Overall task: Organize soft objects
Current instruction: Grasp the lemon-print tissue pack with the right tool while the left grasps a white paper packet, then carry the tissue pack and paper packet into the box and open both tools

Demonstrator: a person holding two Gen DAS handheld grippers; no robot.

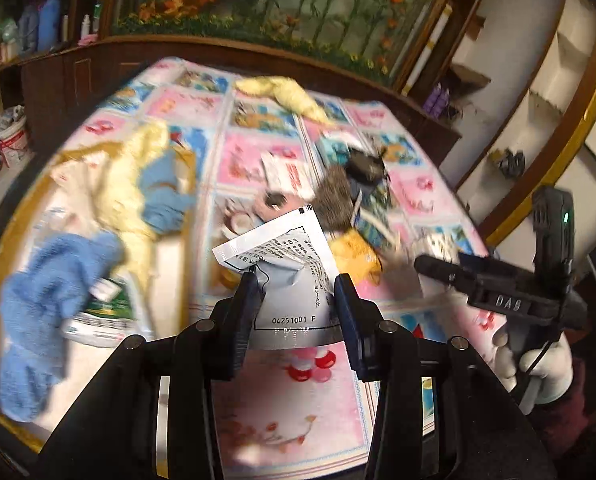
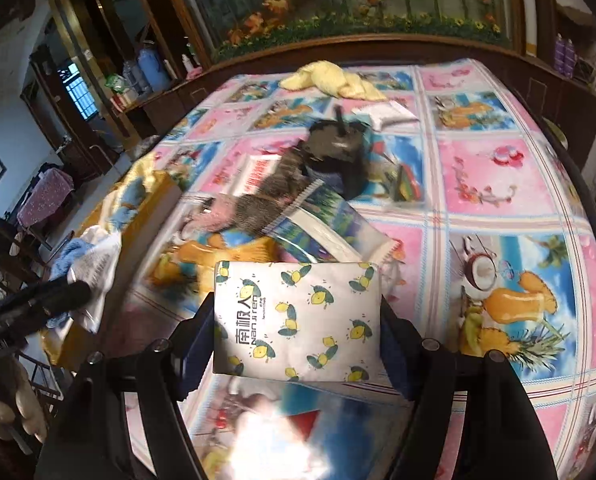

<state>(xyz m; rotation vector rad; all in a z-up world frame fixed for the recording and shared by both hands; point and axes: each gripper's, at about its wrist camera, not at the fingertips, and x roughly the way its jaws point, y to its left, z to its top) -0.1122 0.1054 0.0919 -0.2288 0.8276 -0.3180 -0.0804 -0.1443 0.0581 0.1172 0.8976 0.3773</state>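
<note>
So the left hand-held gripper (image 1: 296,294) was clamped on a crinkly silver foil sachet (image 1: 286,276) with printed text, held up over the surface (image 1: 290,404), which had a glossy pink-and-blue patterned cloth. The right hand-held gripper (image 2: 298,320) squeezed a soft, rectangular tissue pack (image 2: 296,322) covered in lemon prints. On the left sat a tan box (image 1: 178,248) stuffed with fluffy blue towels (image 1: 46,276) and yellow cloth (image 1: 126,184). Far side, another yellow rag (image 2: 330,80) lay crumpled.
</note>
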